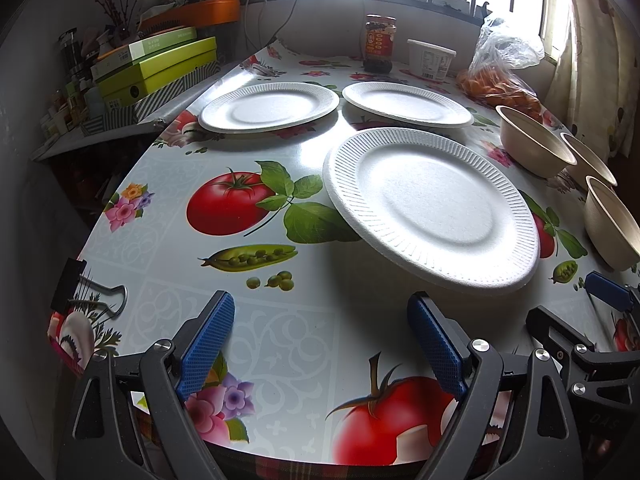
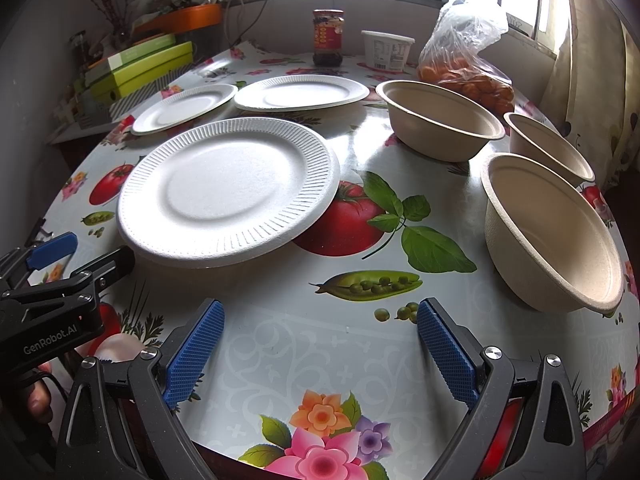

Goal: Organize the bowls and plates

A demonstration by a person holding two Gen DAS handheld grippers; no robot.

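**Tabletop stock: foam plates, paper bowls**

Three white foam plates [image 2: 228, 188] and three beige paper bowls [image 2: 554, 232] on fruit-print tablecloth [image 2: 320, 360]. Left gripper [image 1: 324, 340], marked "GenRobot.AI", and right gripper [image 2: 318, 346]: fingers spread wide, empty. Red-labelled jar [image 2: 328, 38]: writing illegible.
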